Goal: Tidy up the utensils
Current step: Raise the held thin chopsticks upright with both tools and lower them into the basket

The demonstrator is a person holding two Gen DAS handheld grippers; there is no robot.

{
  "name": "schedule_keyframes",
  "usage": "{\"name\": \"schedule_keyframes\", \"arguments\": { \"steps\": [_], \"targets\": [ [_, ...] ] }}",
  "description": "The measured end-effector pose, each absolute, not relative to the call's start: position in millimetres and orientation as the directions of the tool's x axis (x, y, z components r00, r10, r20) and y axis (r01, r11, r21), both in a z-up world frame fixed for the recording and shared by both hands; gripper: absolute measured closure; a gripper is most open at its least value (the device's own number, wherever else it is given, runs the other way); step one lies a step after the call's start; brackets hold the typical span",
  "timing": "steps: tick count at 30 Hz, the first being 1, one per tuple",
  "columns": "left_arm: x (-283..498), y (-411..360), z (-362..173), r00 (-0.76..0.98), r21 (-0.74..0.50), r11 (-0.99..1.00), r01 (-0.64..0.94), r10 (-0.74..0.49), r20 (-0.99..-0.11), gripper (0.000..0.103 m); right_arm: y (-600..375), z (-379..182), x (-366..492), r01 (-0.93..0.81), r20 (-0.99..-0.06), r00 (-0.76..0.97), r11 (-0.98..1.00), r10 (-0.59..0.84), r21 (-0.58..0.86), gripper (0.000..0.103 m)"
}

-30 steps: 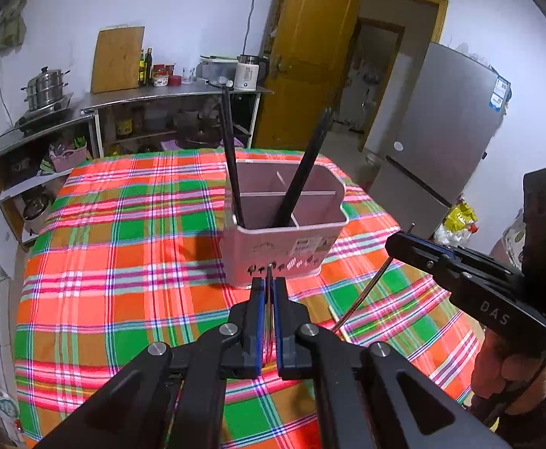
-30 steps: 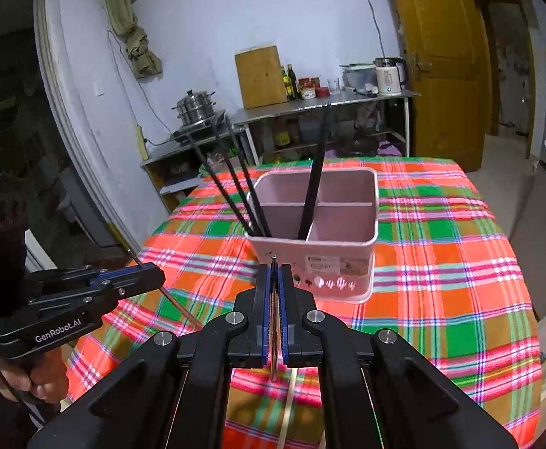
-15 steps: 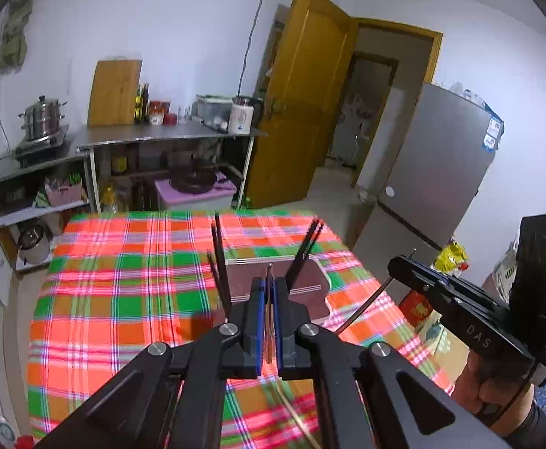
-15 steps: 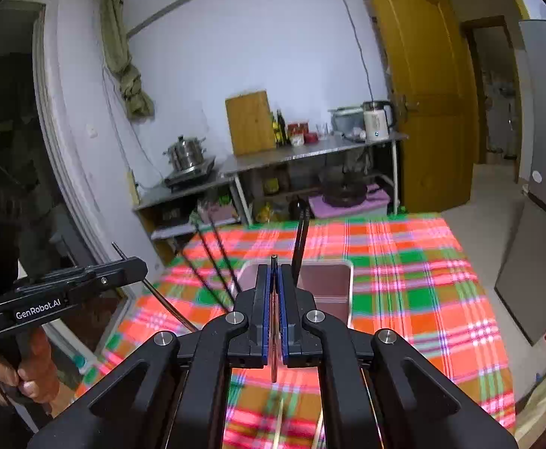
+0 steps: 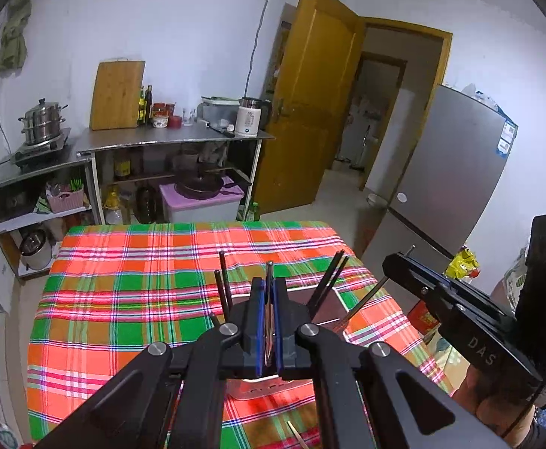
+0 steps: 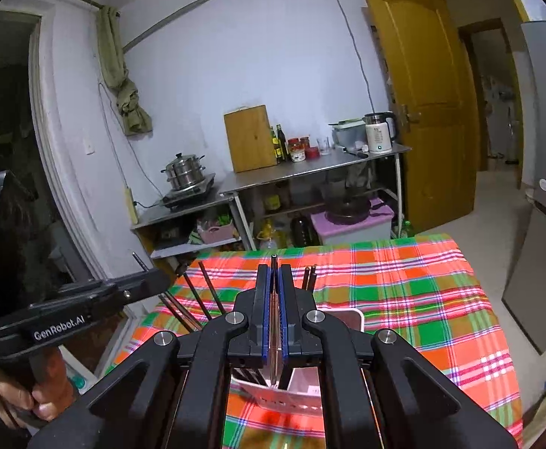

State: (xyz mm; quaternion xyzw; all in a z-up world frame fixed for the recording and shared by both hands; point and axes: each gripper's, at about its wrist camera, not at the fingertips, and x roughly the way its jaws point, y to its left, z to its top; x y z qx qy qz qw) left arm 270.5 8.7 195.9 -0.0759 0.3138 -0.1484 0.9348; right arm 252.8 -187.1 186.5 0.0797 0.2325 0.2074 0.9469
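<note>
A pink utensil holder (image 5: 325, 308) stands on the plaid tablecloth, mostly hidden behind my grippers; it also shows in the right wrist view (image 6: 344, 318). Dark chopsticks (image 5: 222, 284) lean out of its compartments, and also show in the right wrist view (image 6: 205, 292). My left gripper (image 5: 268, 284) is shut on a thin chopstick (image 5: 269, 273), held above the holder. My right gripper (image 6: 274, 273) is shut on another chopstick (image 6: 274, 260). Each gripper shows in the other's view, the right (image 5: 396, 262) and the left (image 6: 157, 275).
The plaid table (image 5: 142, 280) fills the lower view. Behind it stand a steel counter (image 5: 168, 140) with a cutting board, bottles and a kettle, a stove with a steamer pot (image 5: 42, 123), a yellow door (image 5: 310, 112) and a grey fridge (image 5: 456, 172). A light stick (image 5: 295, 439) lies near the front edge.
Both grippers have risen and tilted up, each with its chopstick. The holder has dropped low in both views and is now mostly hidden behind the fingers.
</note>
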Motion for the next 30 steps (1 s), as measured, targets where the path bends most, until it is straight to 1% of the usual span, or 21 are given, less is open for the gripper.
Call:
{"name": "schedule_keyframes", "arguments": {
  "steps": [11, 17, 23, 25, 27, 30],
  "targets": [
    [285, 6, 149, 0.718, -0.239, 0.947, 0.215, -0.319, -0.618, 0.099, -175, 141, 271, -0.349, -0.488, 0.762, 0.904, 0.426, 0.246, 0.099],
    [288, 5, 139, 0.712, -0.224, 0.953, 0.206, -0.303, -0.634, 0.099, -174, 125, 275, -0.344, -0.521, 0.739, 0.904, 0.428, 0.255, 0.099],
    [280, 5, 144, 0.736, -0.201, 0.959, 0.198, -0.281, -0.617, 0.099, -176, 119, 278, -0.334, -0.541, 0.727, 0.906, 0.423, 0.259, 0.099],
    [275, 5, 148, 0.749, -0.186, 0.962, 0.199, -0.272, -0.605, 0.098, -177, 120, 277, -0.334, -0.544, 0.725, 0.906, 0.423, 0.26, 0.097],
    [269, 5, 154, 0.759, -0.18, 0.963, 0.202, -0.269, -0.593, 0.098, -180, 123, 274, -0.332, -0.539, 0.73, 0.907, 0.42, 0.257, 0.094],
    [257, 6, 163, 0.779, -0.169, 0.964, 0.205, -0.265, -0.569, 0.098, -185, 130, 267, -0.335, -0.522, 0.74, 0.906, 0.423, 0.258, 0.093]
  ]
}}
